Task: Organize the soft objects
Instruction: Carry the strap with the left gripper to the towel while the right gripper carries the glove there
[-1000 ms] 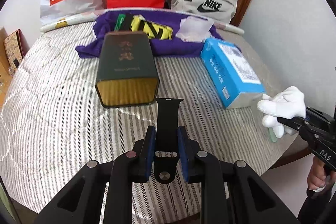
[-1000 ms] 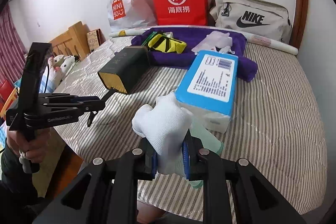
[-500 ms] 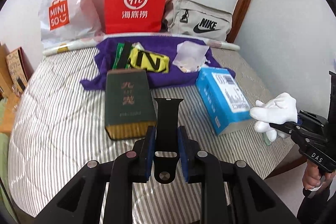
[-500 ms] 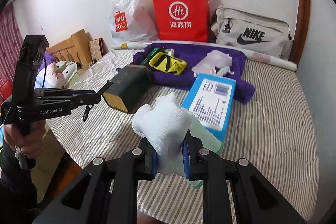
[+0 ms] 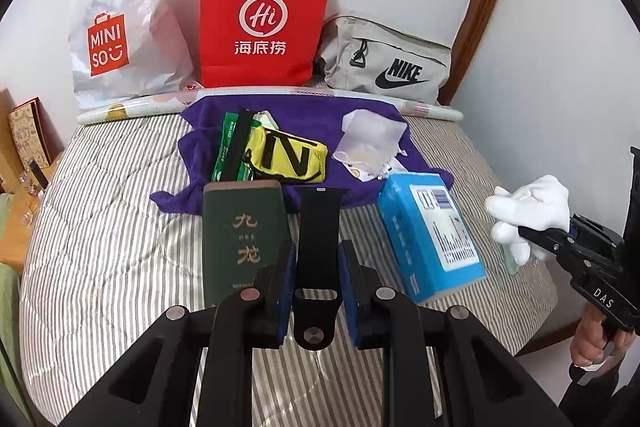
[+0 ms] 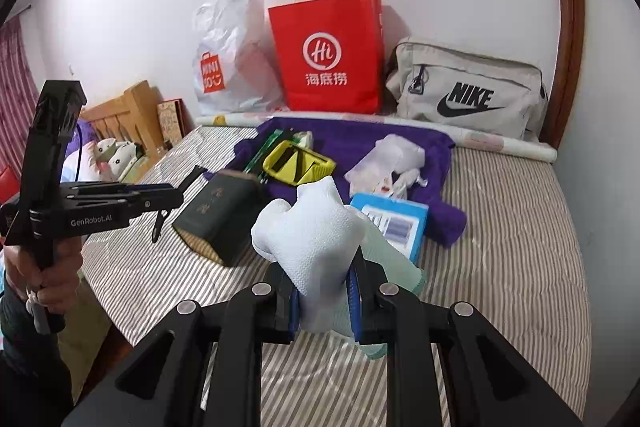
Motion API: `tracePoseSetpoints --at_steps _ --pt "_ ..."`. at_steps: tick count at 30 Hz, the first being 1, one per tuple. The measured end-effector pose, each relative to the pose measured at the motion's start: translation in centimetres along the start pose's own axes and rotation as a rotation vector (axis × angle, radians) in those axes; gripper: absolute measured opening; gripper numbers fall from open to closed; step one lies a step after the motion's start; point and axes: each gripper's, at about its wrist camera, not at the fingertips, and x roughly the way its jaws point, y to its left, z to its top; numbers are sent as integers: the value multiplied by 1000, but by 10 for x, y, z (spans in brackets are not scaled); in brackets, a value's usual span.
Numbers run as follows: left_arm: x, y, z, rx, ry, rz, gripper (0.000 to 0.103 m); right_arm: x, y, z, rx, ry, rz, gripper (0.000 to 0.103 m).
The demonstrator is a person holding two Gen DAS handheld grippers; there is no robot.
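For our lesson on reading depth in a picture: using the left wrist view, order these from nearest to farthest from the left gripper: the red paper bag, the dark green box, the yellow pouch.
1. The dark green box, just left of the left gripper on the striped bedcover.
2. The yellow pouch, farther back on the purple towel.
3. The red paper bag, standing against the wall.

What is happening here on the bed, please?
A person is sorting small things on a striped bed with a tool in each hand. The left tool is shut on a black watch strap. The right tool is shut on a white sock. Both are held above the bed, near a green box and a blue box.
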Motion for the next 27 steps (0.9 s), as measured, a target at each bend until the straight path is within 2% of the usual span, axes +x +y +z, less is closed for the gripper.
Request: tracePoseSetpoints --at_steps 13,27 --pt "26 23 33 -29 15 21 21 26 -11 42 -29 -27 -20 19" --pt "68 40 71 -41 34 29 21 72 -36 74 -37 -11 -42 19"
